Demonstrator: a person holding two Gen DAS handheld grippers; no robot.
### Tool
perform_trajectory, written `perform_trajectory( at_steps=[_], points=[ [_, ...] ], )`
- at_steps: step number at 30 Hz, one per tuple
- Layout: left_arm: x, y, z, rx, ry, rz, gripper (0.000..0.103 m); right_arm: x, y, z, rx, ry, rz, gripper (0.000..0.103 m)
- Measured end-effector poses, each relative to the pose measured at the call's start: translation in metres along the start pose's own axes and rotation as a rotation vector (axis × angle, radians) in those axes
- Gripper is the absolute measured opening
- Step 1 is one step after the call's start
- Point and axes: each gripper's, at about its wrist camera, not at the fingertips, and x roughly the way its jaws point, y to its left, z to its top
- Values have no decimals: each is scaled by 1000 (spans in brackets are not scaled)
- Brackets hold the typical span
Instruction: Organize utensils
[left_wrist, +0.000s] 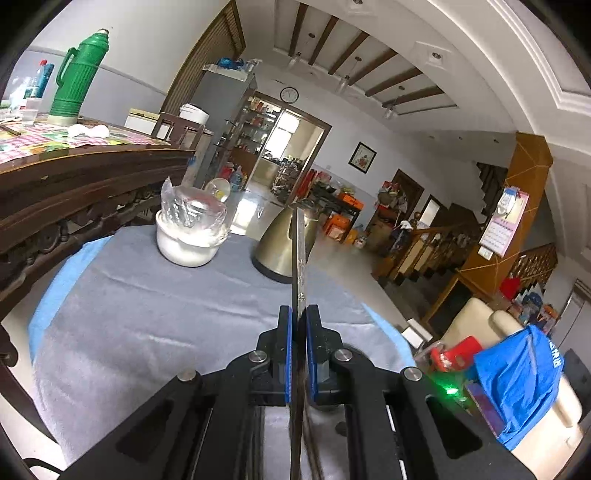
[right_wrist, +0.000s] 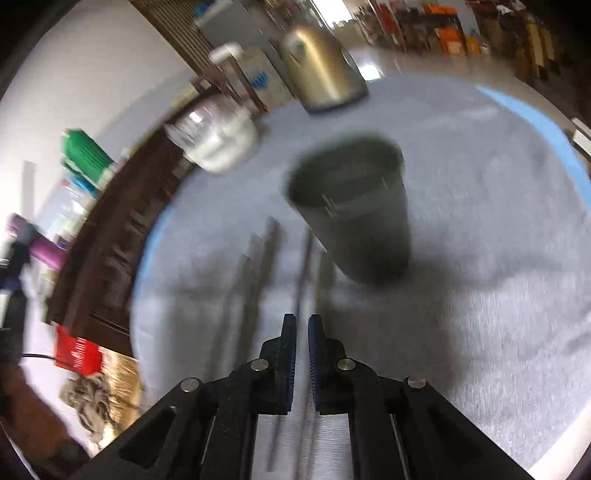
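My left gripper (left_wrist: 298, 314) is shut on a flat metal utensil handle (left_wrist: 298, 258) that stands upright between the blue pads, above the grey cloth. In the blurred right wrist view, my right gripper (right_wrist: 302, 321) has its jaws close together, with a thin dark chopstick (right_wrist: 301, 266) running between them; I cannot tell whether it is held. More dark chopsticks (right_wrist: 258, 258) lie on the cloth to its left. A dark cup (right_wrist: 354, 214) stands upright just ahead and to the right of the right gripper.
A white bowl with clear plastic (left_wrist: 190, 232) and a brass-coloured kettle (left_wrist: 284, 247) stand at the far side of the grey-clothed round table (left_wrist: 147, 314). A dark wooden table (left_wrist: 74, 177) with a green thermos (left_wrist: 75, 74) borders the left. A sofa (left_wrist: 480, 325) is on the right.
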Motion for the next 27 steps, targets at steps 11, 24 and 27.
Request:
perform_trajectory(
  at_steps=[11, 24, 27],
  points=[
    [-6, 14, -21, -19, 56, 10, 7, 34, -2, -5, 12, 49, -56, 15],
    [-9, 18, -25, -26, 68, 15, 7, 30, -1, -13, -14, 129, -95, 9],
    [-5, 19, -29, -35, 85, 11, 7, 20, -4, -24, -32, 167, -102, 9]
  ],
)
